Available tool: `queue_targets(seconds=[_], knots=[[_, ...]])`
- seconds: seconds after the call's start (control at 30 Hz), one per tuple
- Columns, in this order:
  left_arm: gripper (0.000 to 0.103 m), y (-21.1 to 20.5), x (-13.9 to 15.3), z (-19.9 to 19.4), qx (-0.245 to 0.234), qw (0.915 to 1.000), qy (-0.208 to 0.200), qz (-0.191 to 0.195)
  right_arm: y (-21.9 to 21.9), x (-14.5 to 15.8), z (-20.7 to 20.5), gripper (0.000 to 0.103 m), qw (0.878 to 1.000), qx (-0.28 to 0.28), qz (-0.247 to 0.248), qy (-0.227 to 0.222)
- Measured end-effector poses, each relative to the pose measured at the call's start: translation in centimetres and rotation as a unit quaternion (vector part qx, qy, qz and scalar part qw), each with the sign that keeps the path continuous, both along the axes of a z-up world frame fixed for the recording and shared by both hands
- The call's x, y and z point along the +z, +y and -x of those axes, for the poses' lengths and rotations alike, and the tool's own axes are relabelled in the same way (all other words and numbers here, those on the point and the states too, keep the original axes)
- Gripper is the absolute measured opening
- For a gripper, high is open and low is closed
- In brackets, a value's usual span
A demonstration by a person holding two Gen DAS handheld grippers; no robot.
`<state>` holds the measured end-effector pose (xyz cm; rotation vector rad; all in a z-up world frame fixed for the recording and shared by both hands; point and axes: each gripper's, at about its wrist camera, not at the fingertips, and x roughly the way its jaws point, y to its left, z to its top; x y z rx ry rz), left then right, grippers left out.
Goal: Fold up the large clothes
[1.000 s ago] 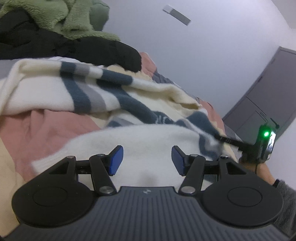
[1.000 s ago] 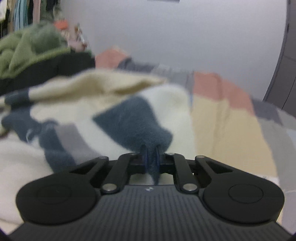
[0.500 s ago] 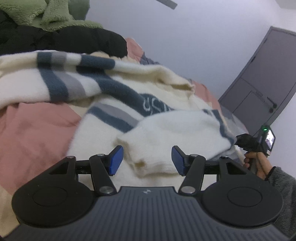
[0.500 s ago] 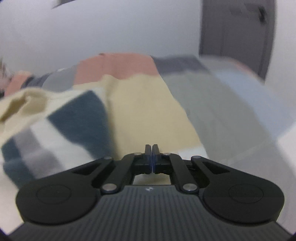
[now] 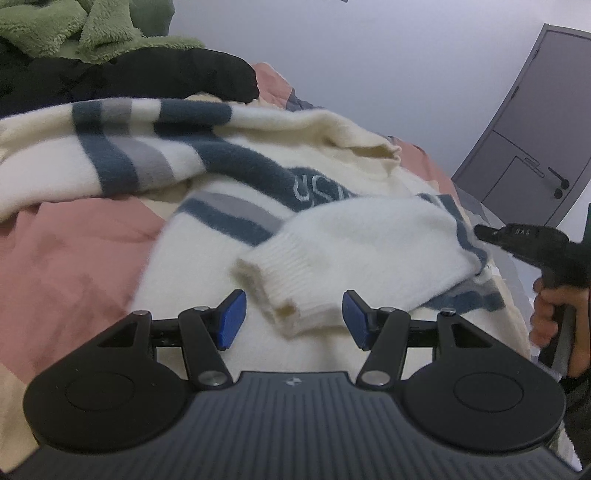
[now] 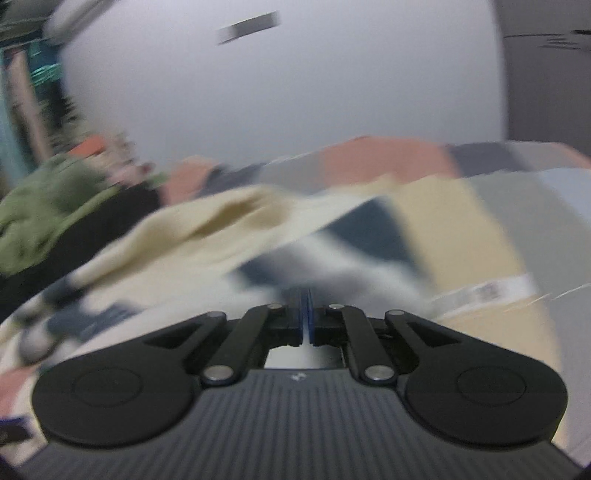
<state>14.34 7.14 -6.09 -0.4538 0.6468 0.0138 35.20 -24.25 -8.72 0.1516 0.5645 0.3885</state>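
A cream sweater (image 5: 229,155) with blue and grey stripes lies spread on the bed. One sleeve is folded across its body, and the ribbed cuff (image 5: 284,284) lies just ahead of my left gripper (image 5: 291,319), between its open blue pads, which hold nothing. My right gripper (image 6: 306,310) is shut with nothing between its pads; in the left wrist view it (image 5: 484,232) sits at the sweater's right edge, held by a hand. The right wrist view is blurred and shows the sweater (image 6: 229,225) ahead.
The bed has a patchwork cover (image 5: 74,251) of pink, yellow and grey blocks. A black garment (image 5: 147,77) and a green fleece (image 5: 74,29) are piled at the far left. A grey door (image 5: 535,129) stands at the right.
The right gripper let go of the blue-striped fabric it pinched a second ago and stays shut. The sleeve now lies folded over the sweater's body, its cuff by my left gripper.
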Motion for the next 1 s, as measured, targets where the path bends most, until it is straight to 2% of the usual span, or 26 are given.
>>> queue_targets(seconds=[0.17,0.23,0.3,0.5,0.8,0.83,0.87,0.93,1.0], knots=[[0.063,0.1,0.1,0.5,0.004,1.0,-0.002,-0.005,5.3,-2.4,2.0,0.006,0.995,0.09,0.048,0.021],[0.063,0.3,0.1,0.5,0.009,0.9999,0.0,-0.007,6.2,-4.3,1.7,0.006,0.993,0.096,0.056,0.046],[0.063,0.6,0.1,0.6,0.014,0.9999,0.001,-0.005,6.6,-4.9,1.6,0.006,0.993,0.093,0.065,0.045],[0.063,1.0,0.7,1.1,0.022,0.9997,-0.006,-0.012,6.0,-3.0,2.9,0.007,0.994,0.088,0.053,0.047],[0.064,1.3,3.2,3.1,0.036,0.9977,-0.033,-0.048,5.8,-0.1,9.1,0.008,0.994,0.094,0.04,0.032],[0.064,1.3,3.4,3.3,0.036,0.9974,-0.032,-0.054,5.8,0.3,10.0,0.016,0.995,0.096,0.027,0.03],[0.064,1.3,3.6,3.5,0.036,0.997,-0.028,-0.062,5.7,0.6,10.7,0.04,0.995,0.098,0.016,0.031],[0.064,1.4,3.8,3.7,0.034,0.9956,-0.028,-0.083,5.6,1.0,12.2,0.069,0.994,0.104,-0.003,0.029],[0.064,1.7,3.9,3.6,0.032,0.9936,-0.014,-0.108,5.7,1.3,13.9,0.069,0.994,0.105,0.0,0.024]])
